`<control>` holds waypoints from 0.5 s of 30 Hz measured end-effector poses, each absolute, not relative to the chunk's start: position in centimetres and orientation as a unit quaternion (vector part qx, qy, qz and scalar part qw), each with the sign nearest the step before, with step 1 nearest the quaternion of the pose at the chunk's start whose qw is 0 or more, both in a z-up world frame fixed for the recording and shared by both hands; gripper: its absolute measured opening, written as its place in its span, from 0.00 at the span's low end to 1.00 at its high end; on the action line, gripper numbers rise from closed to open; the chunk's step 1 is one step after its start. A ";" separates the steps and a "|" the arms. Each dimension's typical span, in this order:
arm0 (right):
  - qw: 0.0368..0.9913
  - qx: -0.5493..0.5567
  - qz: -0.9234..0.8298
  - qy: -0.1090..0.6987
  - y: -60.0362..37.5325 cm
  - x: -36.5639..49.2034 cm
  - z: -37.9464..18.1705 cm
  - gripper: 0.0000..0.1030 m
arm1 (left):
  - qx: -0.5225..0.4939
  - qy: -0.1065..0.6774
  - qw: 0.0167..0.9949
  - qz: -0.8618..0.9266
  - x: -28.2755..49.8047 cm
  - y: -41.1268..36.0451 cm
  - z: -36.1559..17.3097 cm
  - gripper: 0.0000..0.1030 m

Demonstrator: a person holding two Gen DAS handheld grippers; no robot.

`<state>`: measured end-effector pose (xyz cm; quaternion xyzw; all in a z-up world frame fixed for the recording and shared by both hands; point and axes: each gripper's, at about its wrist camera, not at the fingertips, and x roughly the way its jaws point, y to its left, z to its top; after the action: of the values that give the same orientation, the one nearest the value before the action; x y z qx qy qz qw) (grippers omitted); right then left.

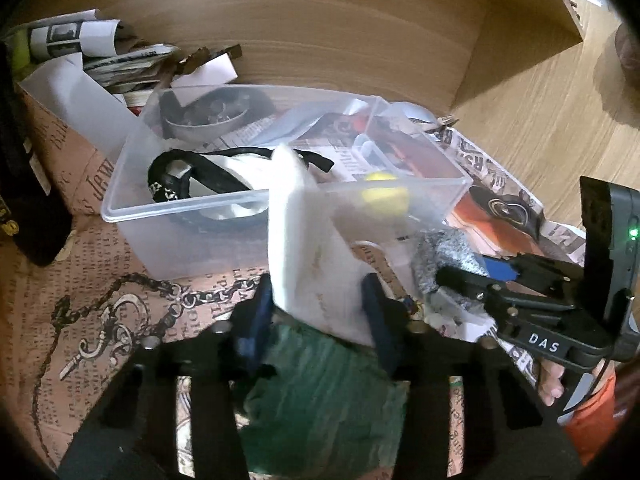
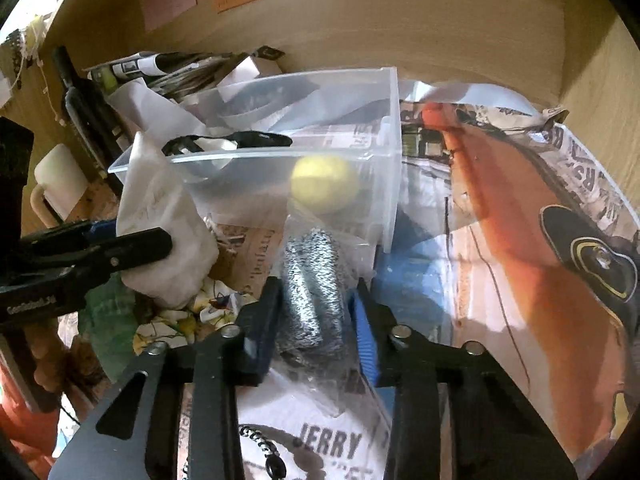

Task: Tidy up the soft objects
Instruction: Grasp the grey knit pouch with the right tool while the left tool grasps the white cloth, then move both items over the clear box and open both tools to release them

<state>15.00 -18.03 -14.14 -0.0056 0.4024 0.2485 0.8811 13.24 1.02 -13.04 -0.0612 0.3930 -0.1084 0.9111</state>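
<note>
My left gripper [image 1: 320, 300] is shut on a white cloth [image 1: 308, 240], held just in front of a clear plastic bin [image 1: 168, 240]; it also shows in the right wrist view [image 2: 160, 216]. The bin [image 2: 384, 152] holds a yellow ball [image 2: 324, 184], a black-strapped white item [image 1: 208, 176] and a metal bowl [image 1: 200, 120]. My right gripper [image 2: 316, 300] is closed around a grey knitted roll in a clear bag [image 2: 312, 288], lying on the table against the bin's near wall. A green cloth [image 1: 320, 396] lies under the left gripper.
Newspaper sheets [image 2: 520, 240] cover the table. A pile of papers and magazines [image 1: 100, 56] stands behind the bin by the wooden back wall [image 1: 320, 40]. A dark bottle [image 2: 80, 108] and a white mug [image 2: 60, 184] stand at the left. A patterned cloth [image 2: 192, 316] lies beside the roll.
</note>
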 end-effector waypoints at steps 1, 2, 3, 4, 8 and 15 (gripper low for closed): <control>0.883 -0.005 0.247 0.399 -18.2 14.9 -13.9 0.26 | -0.061 0.392 0.912 -0.108 13.1 1.0 -12.9 0.36; 0.885 -0.004 0.246 0.396 -18.2 14.8 -13.8 0.25 | -0.063 0.390 0.912 -0.106 12.9 1.1 -12.7 0.35; 0.887 -0.005 0.244 0.392 -18.3 14.7 -13.6 0.25 | -0.064 0.389 0.913 -0.105 12.8 1.2 -12.6 0.32; 0.890 -0.004 0.243 0.387 -18.5 14.5 -13.3 0.25 | -0.065 0.387 0.914 -0.104 12.6 1.4 -12.4 0.30; 0.899 -0.003 0.242 0.365 -19.0 13.7 -11.7 0.25 | -0.071 0.375 0.919 -0.099 11.6 2.1 -11.3 0.25; 0.916 -0.006 0.245 0.317 -19.2 13.0 -8.5 0.25 | -0.080 0.334 0.934 -0.096 10.1 3.1 -8.4 0.25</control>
<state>13.00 -19.17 -8.48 -0.0059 0.3175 0.2447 0.9161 10.07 3.11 -8.35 -0.0800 0.3345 -0.0960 0.9341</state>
